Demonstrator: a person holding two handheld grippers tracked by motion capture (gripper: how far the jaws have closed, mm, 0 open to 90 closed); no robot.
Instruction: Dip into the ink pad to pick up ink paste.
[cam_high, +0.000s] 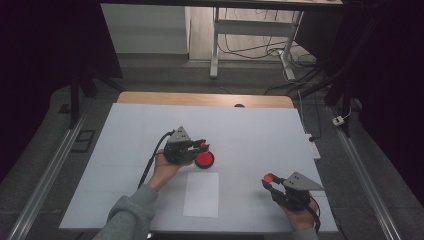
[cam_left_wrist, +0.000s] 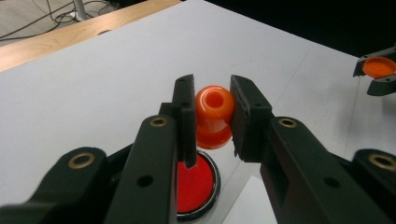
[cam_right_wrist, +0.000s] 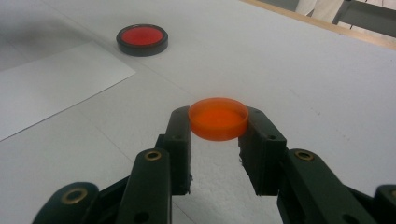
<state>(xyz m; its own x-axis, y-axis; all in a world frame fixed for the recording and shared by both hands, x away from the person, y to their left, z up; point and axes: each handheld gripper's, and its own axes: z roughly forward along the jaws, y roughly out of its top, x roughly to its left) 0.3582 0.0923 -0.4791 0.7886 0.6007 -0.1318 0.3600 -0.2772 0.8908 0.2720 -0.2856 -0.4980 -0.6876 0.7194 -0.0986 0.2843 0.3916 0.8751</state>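
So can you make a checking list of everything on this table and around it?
Surface: white board over a wooden table.
Job's things: orange stamp handle, orange cap, red ink pad, white paper sheet.
Clutter: nothing seen.
Grippers: left gripper shut on the stamp handle above the pad; right gripper shut on the cap.
Cables: black cable trailing from the left gripper.
Surroundings: floor wires, desk legs.
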